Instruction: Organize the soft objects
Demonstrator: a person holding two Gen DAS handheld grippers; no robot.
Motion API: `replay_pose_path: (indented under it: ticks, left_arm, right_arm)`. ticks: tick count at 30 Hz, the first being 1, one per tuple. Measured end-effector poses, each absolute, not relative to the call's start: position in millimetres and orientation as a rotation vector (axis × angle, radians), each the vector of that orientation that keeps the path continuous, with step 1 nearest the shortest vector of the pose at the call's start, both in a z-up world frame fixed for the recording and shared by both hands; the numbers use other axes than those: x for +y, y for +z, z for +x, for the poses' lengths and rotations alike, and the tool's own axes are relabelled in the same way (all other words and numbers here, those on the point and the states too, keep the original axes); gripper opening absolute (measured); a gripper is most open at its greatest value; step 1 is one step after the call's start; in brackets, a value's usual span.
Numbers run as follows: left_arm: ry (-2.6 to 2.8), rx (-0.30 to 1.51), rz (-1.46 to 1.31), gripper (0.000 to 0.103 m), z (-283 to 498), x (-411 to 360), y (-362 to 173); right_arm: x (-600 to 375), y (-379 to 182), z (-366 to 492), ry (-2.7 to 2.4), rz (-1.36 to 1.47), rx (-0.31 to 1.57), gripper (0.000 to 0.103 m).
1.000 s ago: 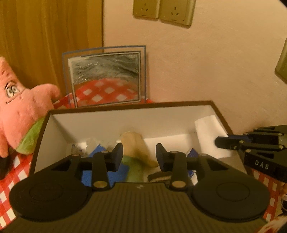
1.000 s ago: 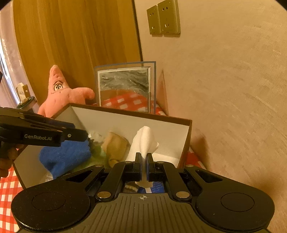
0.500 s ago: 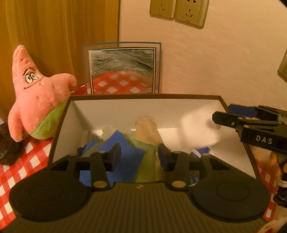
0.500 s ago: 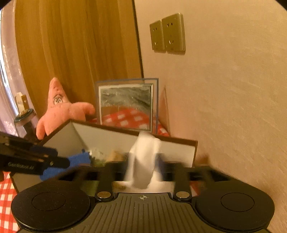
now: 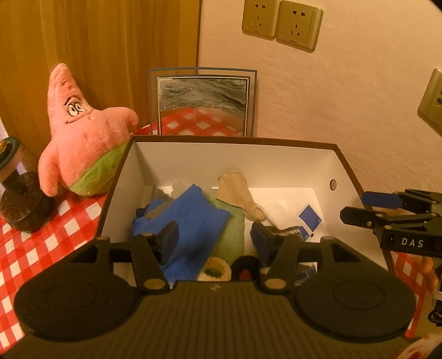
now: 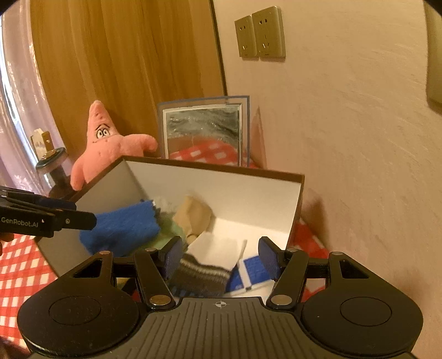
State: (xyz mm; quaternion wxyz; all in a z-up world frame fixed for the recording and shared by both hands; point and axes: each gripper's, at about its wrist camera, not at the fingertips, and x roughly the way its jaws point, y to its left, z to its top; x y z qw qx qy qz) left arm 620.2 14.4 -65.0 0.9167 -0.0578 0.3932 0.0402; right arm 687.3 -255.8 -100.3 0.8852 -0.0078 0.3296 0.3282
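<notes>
Both sets of fingers stood apart with nothing gripped. Low in the left wrist view, the left gripper (image 5: pixel 215 234) had just been spreading its jaws, and only the heap showed in the gap: a blue knitted cloth (image 5: pixel 190 218) over a green piece (image 5: pixel 230 234), with a beige one (image 5: pixel 234 187) behind. The right gripper (image 6: pixel 221 255), low in its own view, also had its jaws wide, having just opened. A white cloth (image 6: pixel 218 248) lay loose beneath the gap, resting on a striped knit (image 6: pixel 201 273) beside a blue-and-white packet (image 6: pixel 255 272). All of these lay inside the open brown box (image 5: pixel 234 139) with white walls, mid-frame. Outside it, on the red-checked worktop (image 5: pixel 41 237), a pink starfish plush (image 5: pixel 80 135) sat at the left edge beside a dark jar (image 5: pixel 19 198). Behind the box a framed mirror (image 5: pixel 201 102) leaned against the wall, under two sockets (image 5: pixel 281 23) at top.
</notes>
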Motion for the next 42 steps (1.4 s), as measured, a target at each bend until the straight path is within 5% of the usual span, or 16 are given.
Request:
replay_pose_path:
  ticks: [29, 42]
  left_arm:
    - [0.209, 0.671, -0.096, 0.079, 458, -15, 3]
    - [0.194, 0.674, -0.090, 0.079, 363, -18, 10]
  right_arm:
    - [-320, -56, 599, 0.684, 0.146, 0.621, 0.064]
    - [-348, -37, 499, 0.514, 0.262, 0.675, 0.068]
